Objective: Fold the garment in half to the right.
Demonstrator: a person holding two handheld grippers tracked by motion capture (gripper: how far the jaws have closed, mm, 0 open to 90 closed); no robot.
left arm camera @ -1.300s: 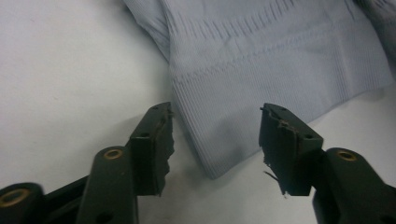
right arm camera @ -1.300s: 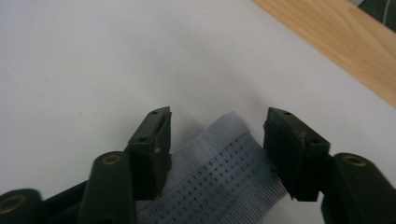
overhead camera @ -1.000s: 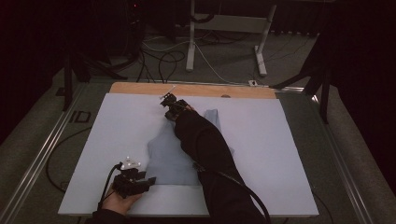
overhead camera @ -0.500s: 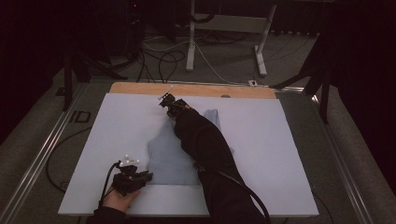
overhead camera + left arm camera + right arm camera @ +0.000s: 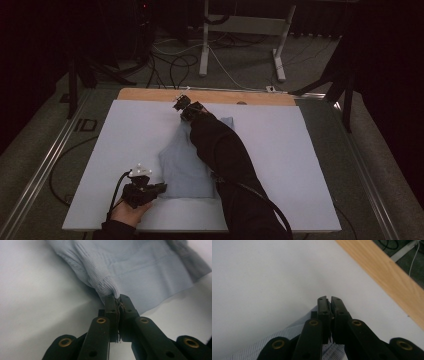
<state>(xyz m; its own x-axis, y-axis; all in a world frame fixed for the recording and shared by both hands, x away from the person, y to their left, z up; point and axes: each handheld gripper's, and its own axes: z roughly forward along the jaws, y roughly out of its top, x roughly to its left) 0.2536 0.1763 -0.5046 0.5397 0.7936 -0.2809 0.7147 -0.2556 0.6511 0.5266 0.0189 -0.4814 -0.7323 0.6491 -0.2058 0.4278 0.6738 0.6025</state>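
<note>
Pale-blue ribbed-knit garment (image 5: 140, 272) (part folded)

Pale blue garment (image 5: 186, 167), white table (image 5: 310, 150)

Middle of the pale garment (image 5: 182, 167) under the right sleeve (image 5: 220, 150); its far edge unclear.
</note>
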